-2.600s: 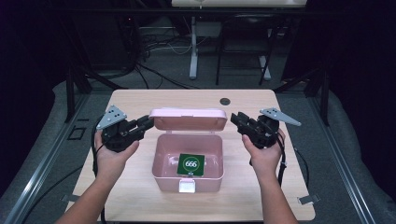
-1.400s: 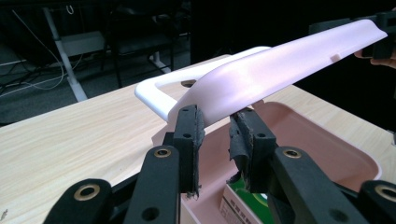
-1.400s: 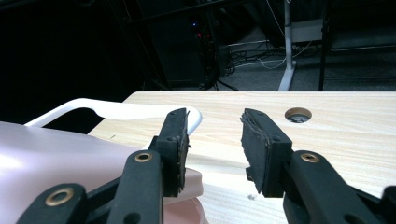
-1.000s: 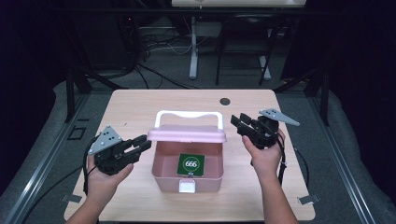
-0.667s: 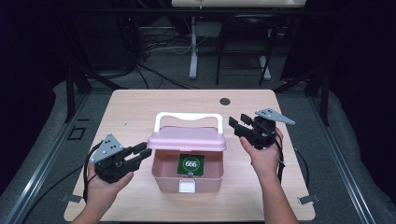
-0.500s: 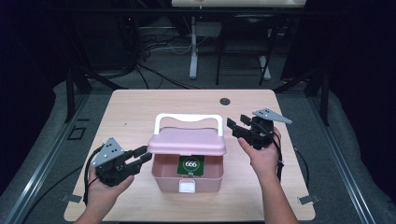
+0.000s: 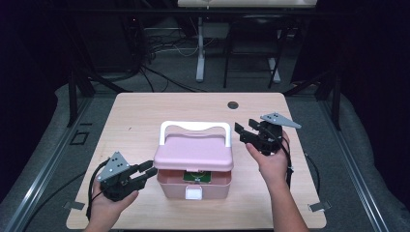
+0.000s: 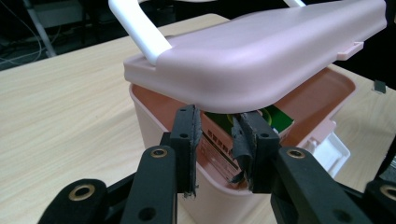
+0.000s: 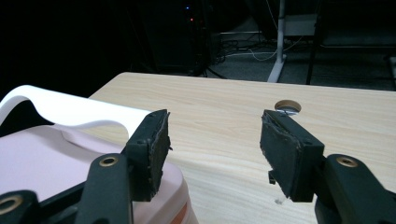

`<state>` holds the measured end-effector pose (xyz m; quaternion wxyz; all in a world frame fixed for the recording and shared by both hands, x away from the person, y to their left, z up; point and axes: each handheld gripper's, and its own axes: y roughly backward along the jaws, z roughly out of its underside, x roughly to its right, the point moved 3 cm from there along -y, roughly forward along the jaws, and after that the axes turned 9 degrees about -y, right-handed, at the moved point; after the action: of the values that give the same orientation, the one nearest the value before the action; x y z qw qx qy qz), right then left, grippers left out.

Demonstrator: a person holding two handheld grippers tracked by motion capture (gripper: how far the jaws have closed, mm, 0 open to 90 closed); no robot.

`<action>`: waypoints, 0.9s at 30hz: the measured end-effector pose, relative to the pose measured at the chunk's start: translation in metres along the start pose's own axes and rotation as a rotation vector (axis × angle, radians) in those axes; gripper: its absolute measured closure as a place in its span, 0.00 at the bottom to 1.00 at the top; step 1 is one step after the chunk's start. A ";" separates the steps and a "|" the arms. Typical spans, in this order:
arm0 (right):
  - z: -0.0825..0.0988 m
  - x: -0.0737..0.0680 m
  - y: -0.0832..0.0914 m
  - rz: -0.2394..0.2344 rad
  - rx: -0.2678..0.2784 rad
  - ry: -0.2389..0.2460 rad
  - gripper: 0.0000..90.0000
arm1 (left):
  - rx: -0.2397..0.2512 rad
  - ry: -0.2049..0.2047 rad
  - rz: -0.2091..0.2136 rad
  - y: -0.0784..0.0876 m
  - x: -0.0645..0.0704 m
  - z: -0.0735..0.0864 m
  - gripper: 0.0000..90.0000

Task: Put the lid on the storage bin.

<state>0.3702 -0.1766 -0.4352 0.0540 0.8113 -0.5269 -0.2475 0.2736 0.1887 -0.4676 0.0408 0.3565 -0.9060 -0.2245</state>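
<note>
A pink box [image 7: 193,186] stands mid-table. Its lid [image 7: 193,152] hangs tilted just above the rim, leaving a gap at the front. A white handle [image 7: 193,126] lies along the lid's far edge. Through the gap a green packet [image 7: 197,178] shows inside. My left gripper [image 7: 147,171] is open at the box's front left corner; in the left gripper view its jaws [image 8: 217,140] point into the gap under the lid [image 8: 261,60], at the packet [image 8: 275,119]. My right gripper [image 7: 243,133] is open beside the lid's right end, with the handle [image 9: 70,112] just left of it.
A white latch [image 7: 194,193] sits on the box's front wall. A round cable hole [image 7: 233,105] lies in the wooden table [image 7: 145,116] behind the box. Cables trail from both grippers toward the table's near edge. Dark floor and desk legs lie beyond.
The lid has swung down from fully open to almost shut. My left gripper drew back toward the near left edge. My right gripper shifted slightly inward toward the lid.
</note>
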 end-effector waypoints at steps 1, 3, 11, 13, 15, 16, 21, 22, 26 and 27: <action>0.000 0.000 0.000 -0.002 0.006 0.002 0.47 | 0.001 0.003 0.001 -0.001 0.001 0.002 0.78; -0.001 -0.001 0.001 -0.005 0.011 0.003 0.47 | -0.005 0.008 0.005 -0.001 0.002 0.005 0.78; -0.001 0.000 0.002 -0.008 0.017 -0.006 0.47 | -0.024 0.023 0.012 -0.002 0.004 0.015 0.78; -0.001 0.000 0.002 -0.008 0.015 -0.007 0.47 | -0.026 0.026 0.014 -0.002 0.005 0.017 0.78; -0.001 0.000 0.002 -0.008 0.015 -0.009 0.47 | -0.030 0.029 0.015 -0.003 0.005 0.018 0.78; -0.001 0.000 0.002 -0.008 0.015 -0.009 0.47 | -0.033 0.030 0.018 -0.003 0.005 0.019 0.78; -0.001 0.001 0.002 -0.008 0.018 -0.007 0.47 | -0.043 0.039 0.029 -0.003 0.006 0.023 0.78; -0.001 0.001 0.002 -0.009 0.018 -0.010 0.47 | -0.047 0.040 0.028 -0.003 0.006 0.023 0.78; -0.001 0.001 0.002 -0.009 0.016 -0.013 0.47 | -0.054 0.044 0.037 -0.003 0.006 0.026 0.78; -0.001 0.001 0.002 -0.010 0.017 -0.014 0.47 | -0.051 0.047 0.035 -0.003 0.007 0.027 0.78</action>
<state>0.3693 -0.1783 -0.4343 0.0420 0.8127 -0.5252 -0.2489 0.2643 0.1924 -0.4938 0.0748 0.3447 -0.9049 -0.2383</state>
